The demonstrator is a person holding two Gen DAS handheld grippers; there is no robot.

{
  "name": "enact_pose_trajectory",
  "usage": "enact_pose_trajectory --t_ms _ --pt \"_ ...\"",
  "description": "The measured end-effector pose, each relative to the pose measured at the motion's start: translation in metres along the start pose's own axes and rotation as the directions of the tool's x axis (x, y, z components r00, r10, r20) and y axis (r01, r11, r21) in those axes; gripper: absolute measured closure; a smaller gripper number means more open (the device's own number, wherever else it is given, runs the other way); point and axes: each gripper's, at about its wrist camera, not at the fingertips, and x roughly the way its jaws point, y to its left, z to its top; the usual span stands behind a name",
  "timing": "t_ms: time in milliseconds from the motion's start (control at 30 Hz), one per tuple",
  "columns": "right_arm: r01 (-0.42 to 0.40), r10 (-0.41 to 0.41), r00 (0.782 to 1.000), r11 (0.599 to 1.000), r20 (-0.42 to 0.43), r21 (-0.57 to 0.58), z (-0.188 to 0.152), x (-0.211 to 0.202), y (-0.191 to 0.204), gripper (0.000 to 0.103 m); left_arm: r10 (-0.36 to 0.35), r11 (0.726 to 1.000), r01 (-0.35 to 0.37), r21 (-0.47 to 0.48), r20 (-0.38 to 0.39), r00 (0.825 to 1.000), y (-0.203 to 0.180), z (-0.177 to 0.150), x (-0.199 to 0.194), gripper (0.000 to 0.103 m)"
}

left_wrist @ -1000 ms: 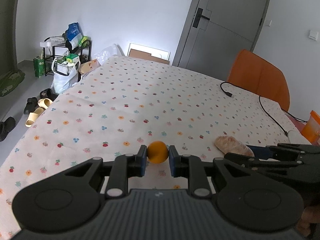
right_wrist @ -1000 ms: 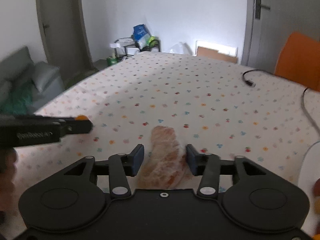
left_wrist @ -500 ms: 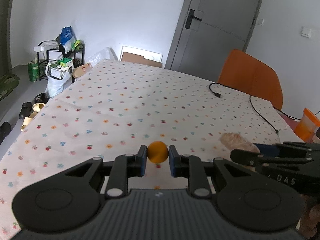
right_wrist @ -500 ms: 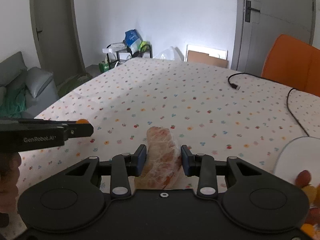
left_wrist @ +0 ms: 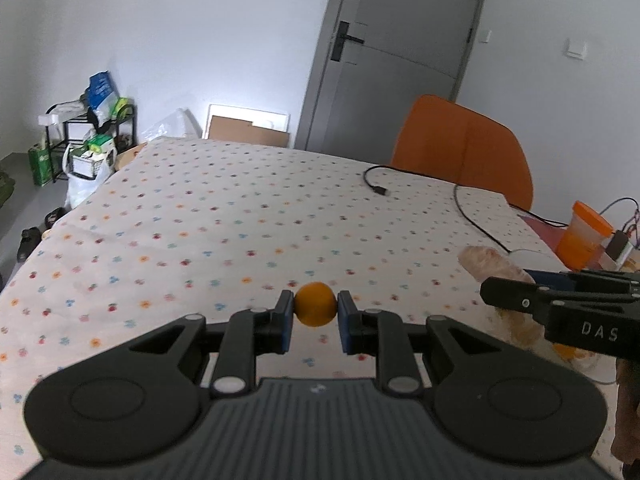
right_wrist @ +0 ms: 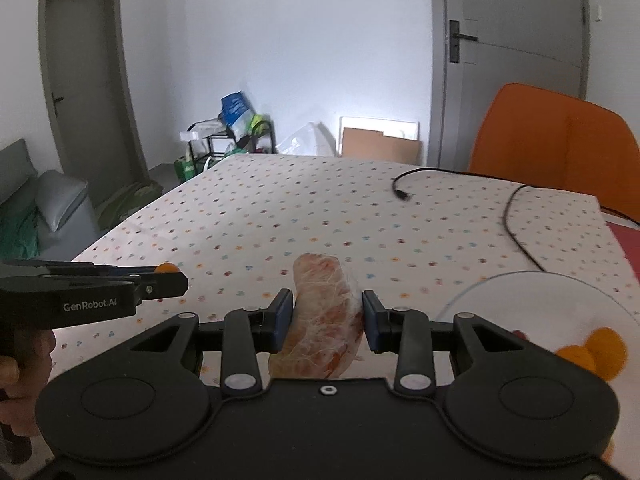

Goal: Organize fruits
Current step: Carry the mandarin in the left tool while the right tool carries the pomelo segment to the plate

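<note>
A small round orange fruit (left_wrist: 315, 304) sits pinched between the two blue-padded fingers of the left gripper (left_wrist: 315, 318), which are drawn in as close as they go and press on it from both sides, so it is carried clear above the desk (left_wrist: 224, 216). The other fruit, a peeled pomelo segment (right_wrist: 326, 316) wrapped in clear film, pale pink with white fibres, stands lengthwise between the fingers of the right gripper (right_wrist: 326, 322); these are only partly closed, their pads against its sides, and the segment is likewise off the cloth. In the left wrist view the right gripper (left_wrist: 560, 312) shows side-on at the right edge with the segment's pale tip (left_wrist: 486, 262) poking past its fingers; in the right wrist view the left gripper (right_wrist: 92, 294) crosses the left edge with the orange fruit (right_wrist: 166, 268) just peeking over its tip, and a hand (right_wrist: 20, 364) grips its handle. A white plate (right_wrist: 532, 300) lies low at the right, with a few orange fruits (right_wrist: 596, 350) on it. The desk carries a white cloth dotted with small coloured flowers, and a black cable (right_wrist: 508, 208) trails over its far right part. An orange chair (right_wrist: 556, 144) stands behind that edge, near a grey door (right_wrist: 516, 40).
</note>
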Motion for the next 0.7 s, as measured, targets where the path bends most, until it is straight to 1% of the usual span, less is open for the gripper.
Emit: enact_pose_trajectory --t_ms 267,700 --pt "0.038 -0.04 0.999 0.998 0.037 0.047 -0.006 -0.025 -0.024 0.068 -0.034 0.999 0.034 0.037 0.003 0.999 -0.027 0.001 0.0 0.082" --pt "0.111 -0.119 0.991 0.987 0.067 0.118 -0.02 -0.054 -0.064 0.068 -0.086 0.993 0.086 0.087 -0.004 0.996 -0.065 0.001 0.005 0.082"
